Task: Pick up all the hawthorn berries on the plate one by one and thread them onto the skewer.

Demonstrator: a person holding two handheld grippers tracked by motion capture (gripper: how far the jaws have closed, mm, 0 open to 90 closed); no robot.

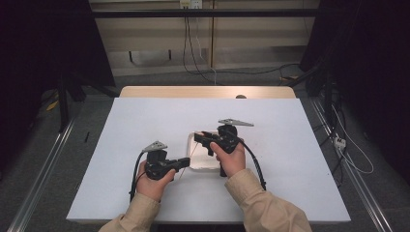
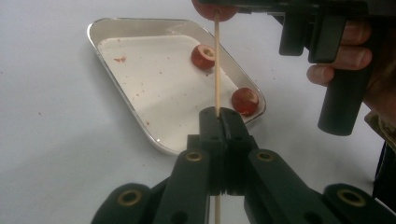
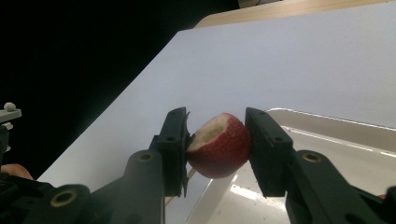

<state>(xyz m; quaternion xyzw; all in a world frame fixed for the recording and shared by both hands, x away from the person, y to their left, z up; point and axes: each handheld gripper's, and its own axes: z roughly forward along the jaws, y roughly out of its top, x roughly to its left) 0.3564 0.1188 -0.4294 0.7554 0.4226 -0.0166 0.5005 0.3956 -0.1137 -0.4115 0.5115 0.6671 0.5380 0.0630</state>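
A thin wooden skewer (image 2: 216, 65) was gripped by the left tongs (image 2: 218, 116), whose jaws were closed flat on it, so that the stick was kept straight and pointed toward the fruit. A red fruit piece (image 3: 219, 145), cut on one side, was held between the jaws of the right tongs (image 3: 217, 149); both pads were pressed on it. In the left gripper view the tip of the skewer was seen touching this piece from below, so it was judged that the fruit was being threaded on the stick. The piece was probably held above the near edge of the tray (image 2: 140, 126) so that juice or a dropped piece would be caught there.

Two more red pieces (image 2: 203, 56) were left lying in the white tray, one near its middle and one (image 2: 245, 101) in the corner nearest the left tongs. The tray was placed on the white bench (image 1: 145, 125), between the two hands. Nothing was seen standing in the way of the skewer; only the right hand (image 2: 348, 51) was near its path.
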